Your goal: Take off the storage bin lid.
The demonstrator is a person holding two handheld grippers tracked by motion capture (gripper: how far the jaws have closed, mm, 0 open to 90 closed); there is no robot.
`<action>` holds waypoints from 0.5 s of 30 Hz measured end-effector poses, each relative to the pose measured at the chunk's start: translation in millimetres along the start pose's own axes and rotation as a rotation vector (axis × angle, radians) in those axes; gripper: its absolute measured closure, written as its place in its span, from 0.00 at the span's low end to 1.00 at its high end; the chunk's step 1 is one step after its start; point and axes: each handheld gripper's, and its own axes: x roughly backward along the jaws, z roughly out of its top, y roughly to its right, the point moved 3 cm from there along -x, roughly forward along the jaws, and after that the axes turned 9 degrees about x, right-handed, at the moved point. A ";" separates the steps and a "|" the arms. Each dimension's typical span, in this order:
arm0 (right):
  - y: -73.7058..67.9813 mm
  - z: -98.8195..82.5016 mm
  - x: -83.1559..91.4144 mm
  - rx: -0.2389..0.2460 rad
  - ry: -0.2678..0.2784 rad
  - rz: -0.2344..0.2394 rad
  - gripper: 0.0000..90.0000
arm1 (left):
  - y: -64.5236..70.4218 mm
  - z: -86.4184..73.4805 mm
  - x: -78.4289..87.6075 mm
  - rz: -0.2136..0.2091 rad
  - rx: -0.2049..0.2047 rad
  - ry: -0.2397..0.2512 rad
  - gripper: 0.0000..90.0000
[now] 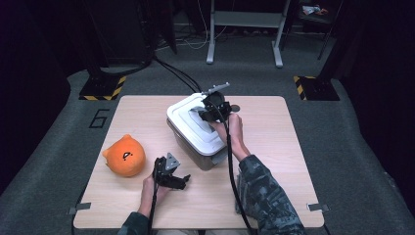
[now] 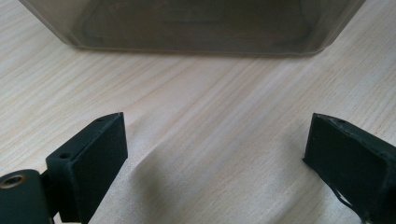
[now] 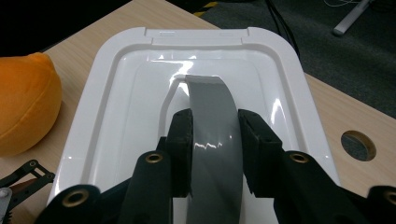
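Note:
A translucent grey storage box [image 1: 188, 146] with a white lid [image 1: 191, 122] stands mid-table. In the right gripper view the lid [image 3: 116, 107] carries a grey arched handle [image 3: 212, 121], and my right gripper [image 3: 214, 135] is shut on that handle, one pad on each side. From above, the right gripper [image 1: 210, 110] sits over the lid's far end. My left gripper [image 1: 172, 177] rests low on the table in front of the box, jaws wide open and bare. Its own view looks along the wood to the box's wall [image 2: 191, 25], with the left gripper [image 2: 217, 147] apart from it.
An orange plush toy [image 1: 125, 155] lies on the left of the table, also seen as an orange plush [image 3: 25, 107] beside the lid. A round cable hole [image 3: 358, 144] pierces the tabletop right of the box. Cables trail from both grippers.

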 end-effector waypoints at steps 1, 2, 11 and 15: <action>1.5 0.4 1.9 0.001 0.004 0.000 0.74 | 0.0 0.0 0.0 -0.001 0.001 0.000 0.06; 2.0 0.6 3.5 -0.008 0.007 -0.002 0.74 | -0.3 0.0 0.2 0.001 -0.005 -0.003 0.06; 21.5 -2.0 25.3 -0.018 0.025 -0.034 0.74 | -0.2 0.1 0.1 -0.005 -0.002 -0.002 0.06; 30.3 -6.4 33.2 -0.040 0.027 -0.051 0.74 | -0.4 0.0 0.2 0.001 -0.007 -0.002 0.06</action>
